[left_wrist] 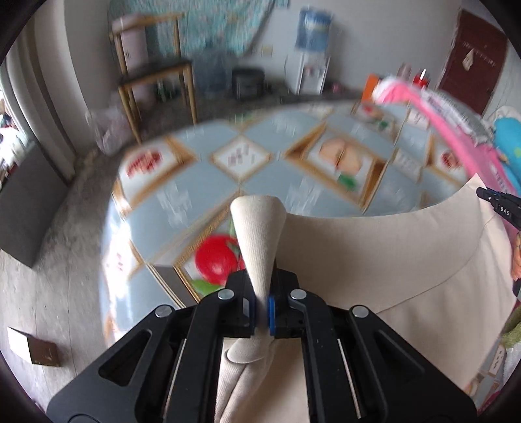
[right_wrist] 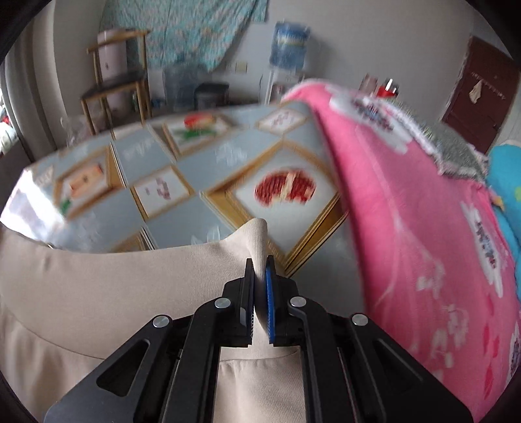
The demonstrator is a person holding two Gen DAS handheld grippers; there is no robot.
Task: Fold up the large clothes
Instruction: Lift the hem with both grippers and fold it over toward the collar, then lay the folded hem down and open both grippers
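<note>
Firmly clamped: left gripper [left_wrist: 262, 314], jaws pinched on a ribbed corner of the beige garment [left_wrist: 390, 260], a cone of cloth poking up past the blue pads [left_wrist: 271, 315]. Likewise clenched: right gripper [right_wrist: 260, 306], jaws squeezed on the garment's [right_wrist: 107, 286] other corner, a narrow tongue of ribbed fabric standing up between the pads [right_wrist: 269, 302].

Between the two grips, beige cloth hanging in a shallow curve, its upper hem slack, the rest draped down toward each camera. Held above the near edge of the table [left_wrist: 202, 175], whose covering shows blue-grey diamonds, gold borders and fruit pictures. Whether the lower part of the garment rests on the tabletop: cannot tell, hidden beneath the grippers.

At the right edge of the left wrist view, a black tip of the right gripper [left_wrist: 498, 203] meeting the garment's far corner.

On the right side of the table [right_wrist: 182, 224], pink printed fabric [right_wrist: 423, 227] heaped just beside the beige cloth; a bright blue item [right_wrist: 508, 182] beyond it at the frame's edge.

Behind the table, against the far wall: wooden chair [left_wrist: 156, 75], water dispenser [left_wrist: 312, 52] with a blue bottle on top, patterned teal cloth [left_wrist: 208, 26] hung on the wall, dark red door [left_wrist: 472, 58] to the right. On the floor at lower left, a small brown box [left_wrist: 34, 349]. Background blurred throughout.
</note>
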